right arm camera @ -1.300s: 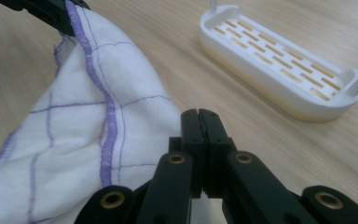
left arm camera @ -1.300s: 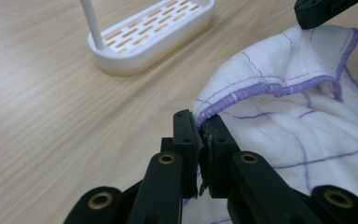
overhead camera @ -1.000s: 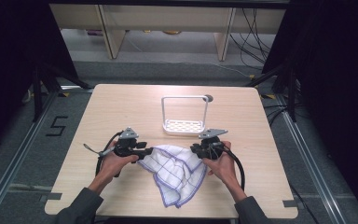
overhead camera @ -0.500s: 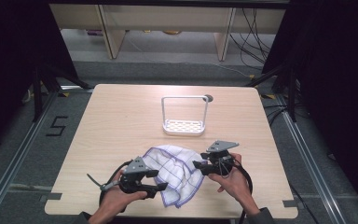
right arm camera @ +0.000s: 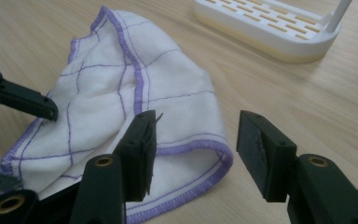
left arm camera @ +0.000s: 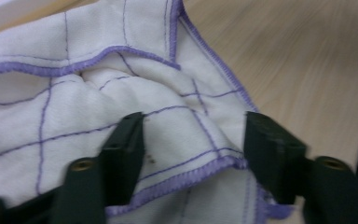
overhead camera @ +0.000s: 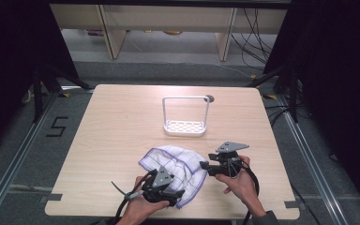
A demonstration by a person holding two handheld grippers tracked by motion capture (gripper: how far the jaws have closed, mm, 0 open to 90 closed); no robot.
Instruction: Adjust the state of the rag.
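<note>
The white cloth with purple stitching is lying crumpled on the desk, near its front edge and well short of the white rack. The left claw has just been closing a little, jaws straddling a hemmed fold without pinching it, probably lining up a corner to fold. The right claw has just been opening and is hovering released by the cloth's right edge. Its view is showing the hem's loop between its jaws, which the high view is hiding.

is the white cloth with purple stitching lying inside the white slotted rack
No, the white cloth with purple stitching lies crumpled on the wooden table, apart from the white slotted rack.
</note>
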